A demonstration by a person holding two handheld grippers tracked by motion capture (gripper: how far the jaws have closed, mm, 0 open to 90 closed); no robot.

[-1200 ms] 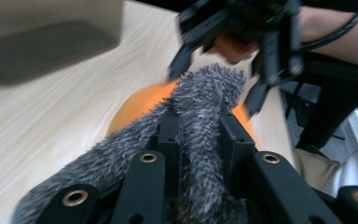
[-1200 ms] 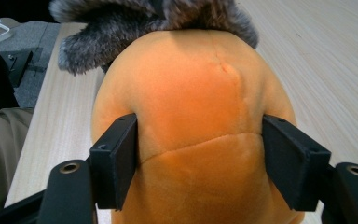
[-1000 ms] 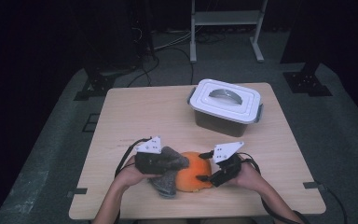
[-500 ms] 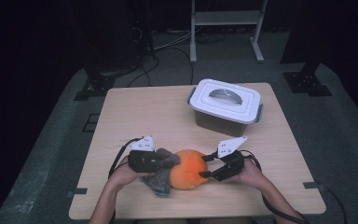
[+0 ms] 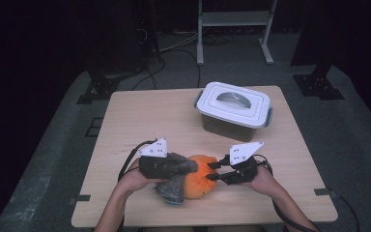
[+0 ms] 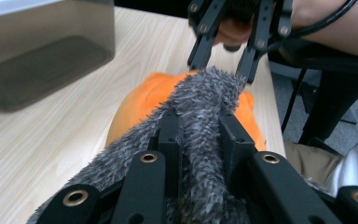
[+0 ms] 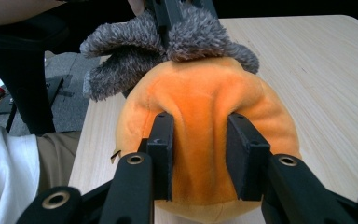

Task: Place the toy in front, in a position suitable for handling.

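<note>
Item one: plush toy [image 5: 200,176], orange round body with grey shaggy fur at one end. It lay at the near edge of the table [image 5: 149,121], between my two hands, well apart from the lidded box.

Item two: my left claw [image 5: 186,165]. It was pressed together on the grey fur [image 6: 205,107] of the toy; in the left claw view a ridge of fur stood pinched between its two black jaws and spilled over both sides.

Item three: my right claw [image 5: 211,170]. Its jaws had just been closing, with the orange body [image 7: 200,126] between them. In the right claw view both pads pressed into the soft plush, which bulged up in a fold between them. It came at the toy from the side opposite my left claw, so the two claws faced each other across it.

Item four: grey plastic box [image 5: 234,110] with a white clip-on lid, standing at the far right part of the table, lid on.
</note>
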